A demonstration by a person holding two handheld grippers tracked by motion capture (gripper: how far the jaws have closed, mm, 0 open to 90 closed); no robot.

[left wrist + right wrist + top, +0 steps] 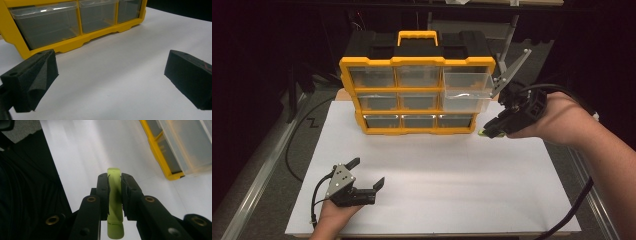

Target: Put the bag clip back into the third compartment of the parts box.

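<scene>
Unmarked green piece (115, 202) in right tongs (115, 178)

Free room: the white surface (437, 185) lies bare across its whole front and middle, from the left tool (367, 174) to the right edge; passage there is unobstructed.

Obstacles: the yellow drawer cabinet (417, 95) stands upright at the back centre and blocks the rear of the surface. Its top-right clear drawer (467, 90) juts forward out of the frame, narrowing the room before the cabinet's right column. The right tool (486, 132), with a yellow-green piece (114, 202) clamped in it, hangs just off the cabinet's lower right corner, under that drawer. The left tool's jaws stand wide apart, with bare surface between them and the bottom drawer row (75, 22) ahead.
</scene>
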